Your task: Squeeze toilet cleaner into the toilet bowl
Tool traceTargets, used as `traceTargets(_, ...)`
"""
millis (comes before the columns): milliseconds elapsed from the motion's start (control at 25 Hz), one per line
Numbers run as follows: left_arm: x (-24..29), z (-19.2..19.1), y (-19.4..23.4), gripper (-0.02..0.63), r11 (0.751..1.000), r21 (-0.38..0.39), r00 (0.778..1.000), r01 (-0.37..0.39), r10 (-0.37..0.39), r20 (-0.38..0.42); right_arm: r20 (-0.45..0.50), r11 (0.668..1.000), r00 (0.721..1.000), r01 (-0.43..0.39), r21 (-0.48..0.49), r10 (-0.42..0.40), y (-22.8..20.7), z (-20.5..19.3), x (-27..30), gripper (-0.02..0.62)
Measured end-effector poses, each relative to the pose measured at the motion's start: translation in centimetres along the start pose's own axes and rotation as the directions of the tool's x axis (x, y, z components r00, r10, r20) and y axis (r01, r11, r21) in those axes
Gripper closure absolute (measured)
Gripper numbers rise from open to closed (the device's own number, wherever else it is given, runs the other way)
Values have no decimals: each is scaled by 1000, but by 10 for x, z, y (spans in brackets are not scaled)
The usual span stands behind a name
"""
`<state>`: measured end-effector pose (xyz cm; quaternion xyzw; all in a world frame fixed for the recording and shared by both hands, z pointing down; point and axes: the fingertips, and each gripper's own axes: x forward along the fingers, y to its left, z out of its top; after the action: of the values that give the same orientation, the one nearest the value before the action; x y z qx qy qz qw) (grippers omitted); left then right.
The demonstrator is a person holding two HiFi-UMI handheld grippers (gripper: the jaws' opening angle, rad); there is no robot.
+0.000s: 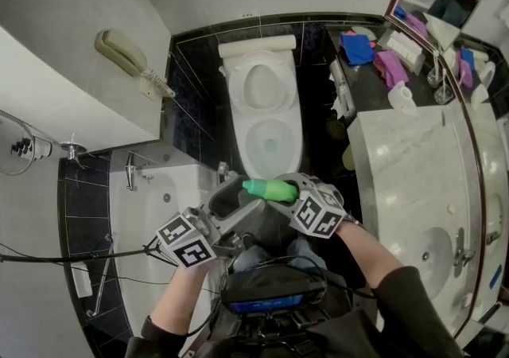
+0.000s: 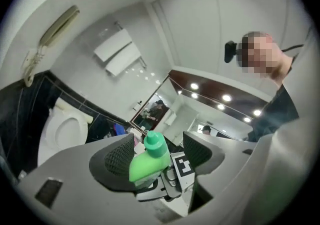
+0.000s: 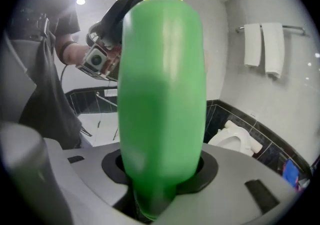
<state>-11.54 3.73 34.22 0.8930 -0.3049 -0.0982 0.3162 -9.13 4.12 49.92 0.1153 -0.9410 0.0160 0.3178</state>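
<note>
Nearest to the person, the right gripper (image 3: 160,169) is clamped on the body of the green toilet cleaner bottle (image 1: 270,189). It holds the bottle about level, with the cap end toward the left gripper (image 1: 238,197). The left gripper's jaws stand wide apart with the cap (image 2: 155,141) between the pads. They do not press on it, though one pad may just touch the bottle's shoulder; the wide-angle view is too bent to be sure. In the head view the bottle is just before the front edge of the toilet bowl (image 1: 245,145), not yet over the water.

The cap is on, so I judge the step in hand is to take it off or open it. To do this well, the left pads should close squarely on the cap alone, not on the shoulder. The right grip should hold firm without squeezing the soft body, so that nothing spills when the cap comes loose. After that the nozzle must go over the bowl and point down.

By count, there are two grippers, one bottle and one cap. Further away there is one toilet with its lid (image 1: 262,82) raised, one wall telephone (image 1: 119,50) and two towels (image 3: 260,44) on the rail.
</note>
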Motion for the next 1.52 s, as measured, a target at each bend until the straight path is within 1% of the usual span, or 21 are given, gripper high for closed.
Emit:
traceTargets(40, 1, -1, 1, 299, 999, -35, 1000, -17, 17, 0, -8, 999, 999, 39, -10, -39, -7, 0, -1, 407)
traceTargets(120, 3, -3, 1, 299, 997, -76, 999, -34, 33, -4, -23, 995, 995, 96, -28, -97, -18, -3, -1, 407)
traceTargets(280, 8, 0, 4, 299, 990, -134, 999, -48, 49, 3, -53, 984, 985, 159, -81, -164, -29, -6, -2, 407)
traceTargets(440, 13, 4, 4, 301, 987, -153, 999, -53, 54, 2, -70, 966, 970, 220, -138, -231, -36, -8, -6, 407)
traceTargets(480, 14, 4, 4, 322, 987, -153, 999, -53, 53, 1, -71, 962, 968, 230, -147, -242, -37, -9, -6, 407)
traceTargets(560, 16, 4, 4, 336, 987, -148, 999, -54, 54, -3, -71, 959, 966, 237, -154, -250, -38, -9, -7, 407)
traceTargets(600, 17, 4, 5, 355, 988, -142, 998, -60, 60, -6, -70, 960, 966, 236, -150, -248, -38, -9, -7, 407)
traceTargets(720, 17, 3, 10, 468, 990, -120, 997, -80, 80, -3, -58, 968, 972, 219, -122, -227, -36, -7, -7, 407)
traceTargets(960, 14, 4, 9, 482, 992, -116, 999, -41, 40, -7, -58, 985, 988, 135, -104, -142, -26, -6, -5, 406)
traceTargets(1040, 13, 5, 8, 482, 995, -96, 999, -31, 30, -13, -55, 993, 994, 85, -83, -90, -19, -5, -3, 406)
traceTargets(1160, 12, 4, 3, 482, 1000, -15, 999, 5, -6, -37, -41, 998, 998, -52, -31, 51, 0, -3, -2, 405)
traceTargets(1200, 11, 4, 2, 482, 1000, 15, 999, 24, -24, -48, -35, 994, 994, -107, -13, 106, 8, -1, -3, 405)
traceTargets(1280, 9, 2, -1, 482, 994, 81, 995, 71, -65, -75, -19, 977, 977, -212, 20, 212, 23, 4, -6, 405)
traceTargets(1360, 7, 1, -5, 482, 980, 155, 988, 128, -112, -107, 6, 952, 954, -301, 47, 301, 36, 8, -7, 405)
traceTargets(1400, 6, 0, -8, 482, 968, 193, 982, 161, -139, -125, 19, 940, 941, -338, 56, 337, 42, 10, -8, 405)
traceTargets(1440, 5, -1, -10, 483, 952, 232, 975, 199, -168, -145, 31, 927, 929, -370, 62, 368, 47, 11, -10, 405)
traceTargets(1520, 3, -4, -16, 485, 907, 310, 954, 284, -234, -189, 46, 903, 906, -423, 68, 421, 57, 13, -13, 405)
